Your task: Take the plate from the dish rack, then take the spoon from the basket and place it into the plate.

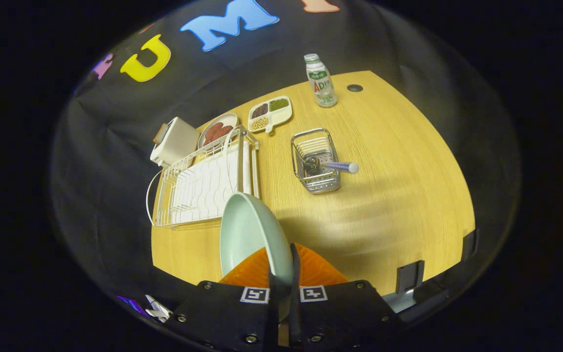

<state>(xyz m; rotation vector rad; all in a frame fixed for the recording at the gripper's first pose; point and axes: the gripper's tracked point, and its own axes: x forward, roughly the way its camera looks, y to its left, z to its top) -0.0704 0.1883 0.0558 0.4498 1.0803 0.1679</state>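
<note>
I am holding the plate [249, 230] on edge between the fingers [281, 278], both of them clenched on its rim, so it is standing upright just ahead of them and hanging above the near part of the desk [399, 205]. The dish rack [203, 183] is sitting just beyond the plate and looks bare of dishes from here, so I am judging the first step as nearly done: the plate is out of the rack but not yet set down flat. Further along the desk, well apart from the rack, the wire basket [314, 160] is standing with the spoon [342, 167] in it, the handle poking out over the basket's side and ending in a round knob; the bowl end I cannot make out among the other things inside. That spoon is untouched, so I am reckoning roughly half the job is left: laying the plate on a bare patch of desk, letting go, reaching to the basket, lifting the spoon and putting it into the plate. Beyond all this a bottle [320, 80], a divided snack tray [270, 113], a small dish [218, 129] and a toaster [174, 142] are standing clear of my path.
</note>
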